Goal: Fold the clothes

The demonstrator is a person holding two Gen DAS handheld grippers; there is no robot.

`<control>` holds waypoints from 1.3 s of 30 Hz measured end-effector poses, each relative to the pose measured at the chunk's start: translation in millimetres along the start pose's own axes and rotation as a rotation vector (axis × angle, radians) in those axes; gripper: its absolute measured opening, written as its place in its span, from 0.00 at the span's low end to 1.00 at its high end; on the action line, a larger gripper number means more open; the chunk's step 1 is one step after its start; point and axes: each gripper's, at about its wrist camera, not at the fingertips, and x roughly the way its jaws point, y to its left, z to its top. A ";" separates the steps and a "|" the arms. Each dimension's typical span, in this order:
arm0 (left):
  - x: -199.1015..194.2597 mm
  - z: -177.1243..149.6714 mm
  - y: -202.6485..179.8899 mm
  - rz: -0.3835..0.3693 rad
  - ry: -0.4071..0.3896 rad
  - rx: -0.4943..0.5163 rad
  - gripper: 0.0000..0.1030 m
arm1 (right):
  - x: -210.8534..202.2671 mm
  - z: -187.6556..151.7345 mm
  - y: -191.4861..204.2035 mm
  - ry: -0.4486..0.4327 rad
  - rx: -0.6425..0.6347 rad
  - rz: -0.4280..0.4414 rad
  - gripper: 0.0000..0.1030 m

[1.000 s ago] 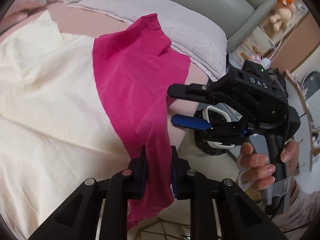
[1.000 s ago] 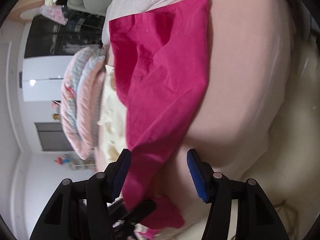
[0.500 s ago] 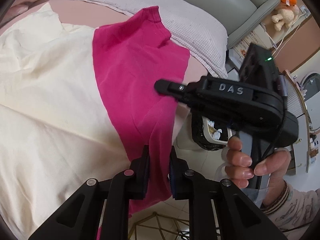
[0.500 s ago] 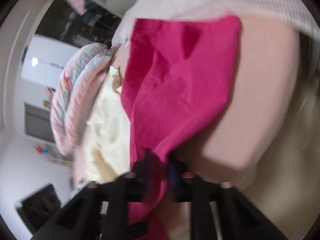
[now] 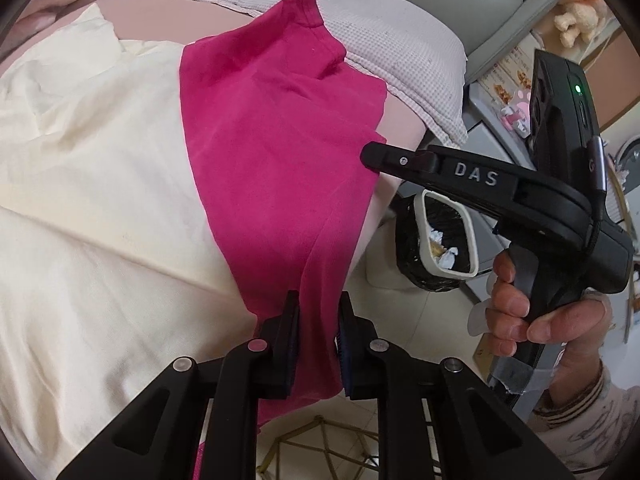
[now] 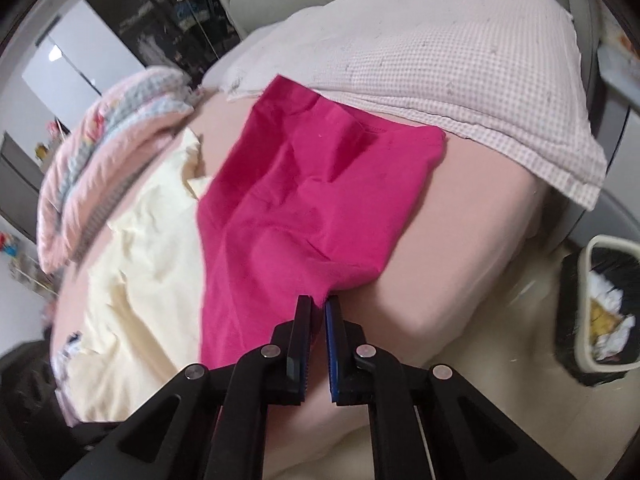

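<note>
While the pink garment lies spread across the bed, both tools have hold of its near edge. Its far end reaches the checked pillow, its middle rests partly on a cream cloth and partly on the pale pink sheet, and its near part hangs over the side of the mattress.

On the left, the tool is clamped on a bunched fold of that hanging edge; the fabric runs up between the pads and drops away below them toward the floor.

On the right, the tool has just been closing and now pinches a corner of the same garment, only a thin bit of cloth caught at the very tips. From the left camera it comes in from the side, its finger laid against the garment's edge, a hand wrapped round its grip.

Beside the bed stands a bin lined with a black bag.
</note>
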 end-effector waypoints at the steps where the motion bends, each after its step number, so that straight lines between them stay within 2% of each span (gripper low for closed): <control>1: 0.4 -0.2 -1.2 0.010 0.002 0.009 0.14 | 0.4 -0.8 -0.5 0.003 -0.003 -0.008 0.05; 3: 1.5 0.3 -2.8 0.027 0.011 0.020 0.14 | 2.4 -1.5 -1.4 0.012 -0.016 -0.036 0.05; 10: 2.5 1.4 -5.2 0.049 0.043 0.037 0.14 | -0.2 -7.8 -10.9 -0.005 -0.102 -0.214 0.05; 12: 2.1 1.5 -5.6 0.051 0.054 0.035 0.14 | -2.4 -7.2 -19.8 0.007 -0.081 -0.205 0.05; 15: 1.4 1.8 -6.1 0.053 0.070 0.032 0.14 | -5.5 -4.2 -35.3 0.040 -0.042 -0.107 0.06; 19: -0.8 3.0 -6.9 0.054 0.091 0.025 0.14 | -9.3 3.2 -43.3 0.040 -0.013 -0.040 0.06; 20: -3.3 4.6 -6.9 0.052 0.094 0.019 0.14 | -10.8 4.7 -44.6 0.039 -0.003 -0.021 0.11; 21: -5.7 6.2 -6.8 0.050 0.097 0.013 0.15 | -12.5 5.9 -46.0 0.037 0.007 -0.001 0.27; 23: -9.4 9.2 -8.2 0.065 0.101 0.009 0.16 | -15.5 8.2 -47.3 0.034 0.025 0.043 0.51; 28: -23.0 16.5 -14.1 0.119 0.084 0.016 0.21 | -21.0 9.1 -44.7 0.026 0.026 0.072 0.52; 30: -34.0 20.9 -16.3 0.099 0.082 -0.009 0.40 | -22.2 9.2 -44.1 0.028 0.021 0.065 0.52; 32: -46.4 24.4 -19.1 0.059 0.076 -0.024 0.53 | -23.1 9.1 -46.3 0.031 0.038 0.072 0.52; 35: -65.1 33.2 -26.8 0.052 0.054 0.002 0.54 | -21.1 15.5 -49.8 0.037 0.082 0.100 0.52; 39: -77.0 59.3 -27.9 0.134 -0.001 0.045 0.54 | -19.7 23.7 -52.4 0.029 0.117 0.123 0.52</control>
